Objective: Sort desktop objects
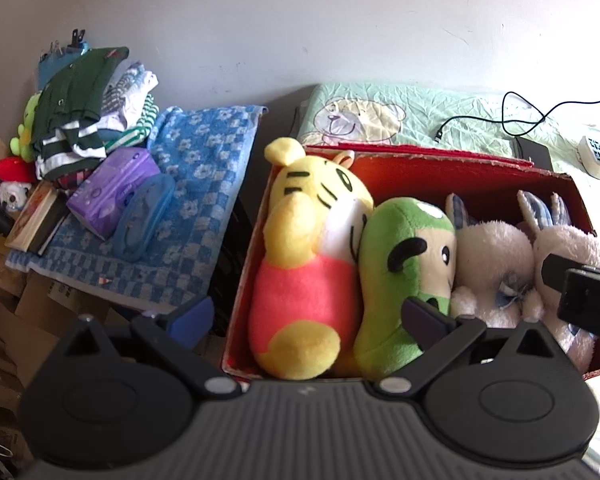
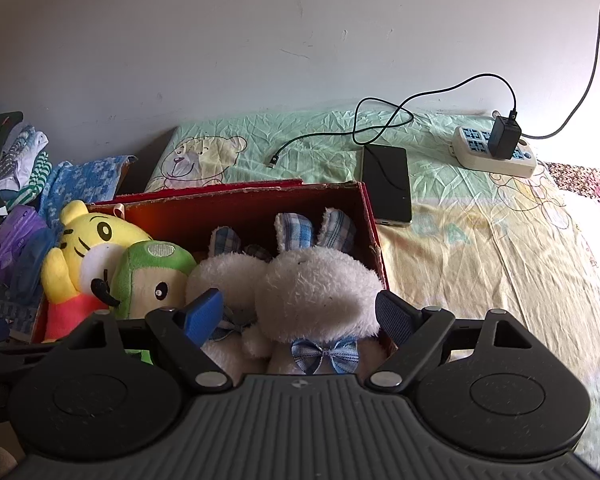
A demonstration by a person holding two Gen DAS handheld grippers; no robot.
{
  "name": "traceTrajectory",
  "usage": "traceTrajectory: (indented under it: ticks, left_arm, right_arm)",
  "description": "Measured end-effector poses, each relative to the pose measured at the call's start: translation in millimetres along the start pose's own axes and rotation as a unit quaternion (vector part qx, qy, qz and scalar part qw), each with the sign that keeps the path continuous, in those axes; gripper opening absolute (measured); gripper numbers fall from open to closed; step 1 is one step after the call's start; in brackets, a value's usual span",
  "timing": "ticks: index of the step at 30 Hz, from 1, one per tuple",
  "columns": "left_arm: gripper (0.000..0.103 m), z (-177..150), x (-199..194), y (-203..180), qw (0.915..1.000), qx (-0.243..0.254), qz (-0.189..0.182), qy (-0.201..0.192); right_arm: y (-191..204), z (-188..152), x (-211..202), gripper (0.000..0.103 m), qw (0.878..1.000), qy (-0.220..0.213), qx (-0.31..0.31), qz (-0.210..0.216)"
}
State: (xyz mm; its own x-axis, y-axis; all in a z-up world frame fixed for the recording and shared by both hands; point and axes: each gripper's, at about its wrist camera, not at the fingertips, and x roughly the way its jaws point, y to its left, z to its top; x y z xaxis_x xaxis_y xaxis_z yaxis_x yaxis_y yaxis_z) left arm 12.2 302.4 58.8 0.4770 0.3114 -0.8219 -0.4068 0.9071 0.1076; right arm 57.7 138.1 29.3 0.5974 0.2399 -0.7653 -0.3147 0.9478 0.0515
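Note:
A red box point(image 1: 440, 172) point(image 2: 244, 208) holds a yellow tiger plush point(image 1: 308, 240) point(image 2: 80, 248), a green plush point(image 1: 404, 264) point(image 2: 148, 276) and two white rabbit plushes point(image 1: 496, 256) point(image 2: 316, 288). My left gripper point(image 1: 312, 316) is open above the box's near edge, over the tiger and the green plush, holding nothing. My right gripper point(image 2: 300, 312) is open with its fingers either side of the right rabbit's head, not closed on it. The right gripper's body also shows in the left wrist view point(image 1: 584, 292) at the right edge.
A blue checked towel point(image 1: 188, 200) left of the box carries a purple tissue pack point(image 1: 108, 188), a blue case point(image 1: 144, 216), books point(image 1: 36, 220) and folded clothes point(image 1: 80, 108). Right of the box lie a black phone point(image 2: 388, 184), a cable point(image 2: 384, 120) and a power strip point(image 2: 492, 152).

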Motion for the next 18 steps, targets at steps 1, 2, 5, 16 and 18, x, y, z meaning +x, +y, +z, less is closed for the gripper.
traceTrajectory:
  ticks: [1,2,5,16,18]
  left_arm:
    - [0.101,-0.2,0.6,-0.7,1.0000,0.001,0.001,0.000]
    - [0.101,0.0,1.2,-1.1,1.0000,0.002,0.002,0.001]
    - [0.101,0.3,3.3,-2.5,1.0000,0.004,0.006,0.006]
    - [0.101,0.2,5.1,-6.3,0.9999,0.013,0.002,0.010]
    - [0.101,0.1,5.9,-6.6,0.9998,0.013,0.002,0.011]
  right_arm:
    - [0.2,0.0,0.3,0.085,1.000,0.000,0.000,0.000]
    - [0.0,-0.1,0.4,0.085,1.000,0.001,0.001,0.000]
    - [-0.1,-0.3,1.0,0.085,1.000,0.003,0.002,0.002]
    - [-2.2,-1.2,3.6,0.085,1.000,0.007,0.001,0.002]
    - [-2.8,-1.1,3.5,0.085,1.000,0.005,0.000,-0.002]
